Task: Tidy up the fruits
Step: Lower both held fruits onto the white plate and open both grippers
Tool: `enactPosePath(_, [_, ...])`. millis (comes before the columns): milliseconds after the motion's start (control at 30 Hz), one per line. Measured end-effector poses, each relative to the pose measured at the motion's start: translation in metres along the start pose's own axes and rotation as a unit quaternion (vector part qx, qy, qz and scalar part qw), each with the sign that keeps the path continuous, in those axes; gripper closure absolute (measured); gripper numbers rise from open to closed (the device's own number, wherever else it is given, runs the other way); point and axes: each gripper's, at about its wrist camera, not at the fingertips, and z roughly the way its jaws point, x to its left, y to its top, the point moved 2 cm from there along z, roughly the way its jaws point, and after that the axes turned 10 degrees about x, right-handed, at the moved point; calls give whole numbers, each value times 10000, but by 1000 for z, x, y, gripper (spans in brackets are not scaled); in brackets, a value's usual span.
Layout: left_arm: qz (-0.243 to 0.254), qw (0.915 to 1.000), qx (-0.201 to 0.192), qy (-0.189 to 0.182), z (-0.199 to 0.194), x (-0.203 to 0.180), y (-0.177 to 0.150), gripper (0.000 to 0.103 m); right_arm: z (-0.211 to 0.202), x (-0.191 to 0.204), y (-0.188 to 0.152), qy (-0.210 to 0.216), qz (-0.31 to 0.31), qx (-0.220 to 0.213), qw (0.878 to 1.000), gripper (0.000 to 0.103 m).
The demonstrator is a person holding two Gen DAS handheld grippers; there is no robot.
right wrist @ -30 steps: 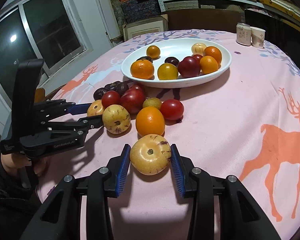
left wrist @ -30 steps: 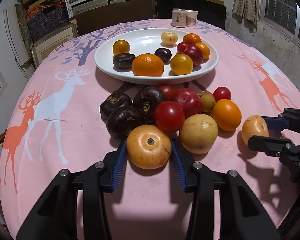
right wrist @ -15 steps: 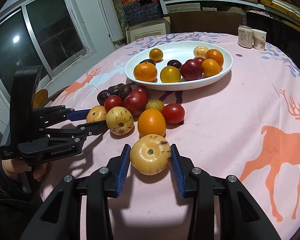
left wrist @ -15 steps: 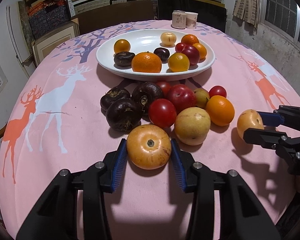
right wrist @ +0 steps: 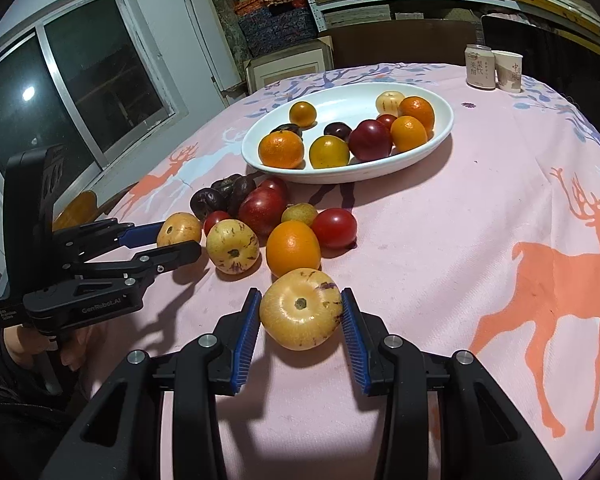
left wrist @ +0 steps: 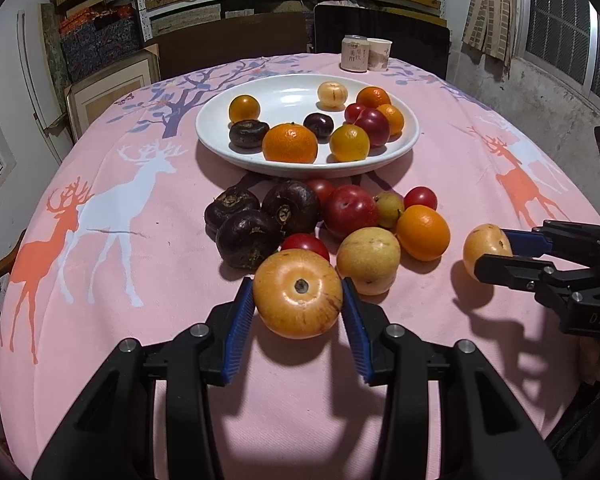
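In the left wrist view we see a round table under a pink tablecloth (left wrist: pixel 100 280) printed with white and orange deer, shelves of boxes along the top of the frame and a grilled window at upper right. A white oval plate (left wrist: pixel 220 136) sits in the upper middle with oranges, plums and a pale melon in it; a drinks can (left wrist: pixel 354 53) and a paper cup (left wrist: pixel 379 54) stand just behind it. A heap of loose fruit (left wrist: pixel 324 220) lies below the plate. Our left gripper (left wrist: pixel 298 306) reaches in from the bottom edge, its blue pads (left wrist: pixel 240 320) clamped on either side of an orange-yellow pepino melon (left wrist: pixel 298 292), stem end facing the camera. At the right edge the right gripper (left wrist: pixel 490 254) comes in level, gripping a second yellow melon (left wrist: pixel 486 246)

In the right wrist view the cloth fills the lower frame, with a dark sliding window (right wrist: pixel 80 92) at upper left that the other view barely catches. Our right gripper (right wrist: pixel 300 316) pinches a pale yellow melon (right wrist: pixel 300 308) with purple streaks, just below an orange (right wrist: pixel 293 248). At left the left gripper (right wrist: pixel 180 240) shows from the side, closed on its melon (right wrist: pixel 179 230), and we can see the hand (right wrist: pixel 40 344) on its handle with a dark sleeve below
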Motion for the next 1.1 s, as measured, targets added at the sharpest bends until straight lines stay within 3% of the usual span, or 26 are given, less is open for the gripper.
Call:
enactPosePath(300, [-110, 9990, -413, -117, -26, 6, 17, 61, -32, -12, 15, -171, 108, -608, 9979, 63])
enactPosePath(533, [-87, 9978, -641, -124, -29, 13, 71, 61, -50, -19, 68, -427, -10, -1066, 9934, 63])
enactPosePath(800, [-393, 9973, -540, -302, 17, 27, 150, 61, -5, -18, 151, -679, -117, -1234, 9900, 63])
enactPosePath(1033, [-515, 9969, -420, -411, 56, 34, 158, 60, 42, -30, 172, -546, -49, -964, 9938, 62])
enactPosePath(1100, [-533, 9967, -392, -474, 62, 36, 157, 54, 48, -33, 169, -568, -58, -896, 9943, 60])
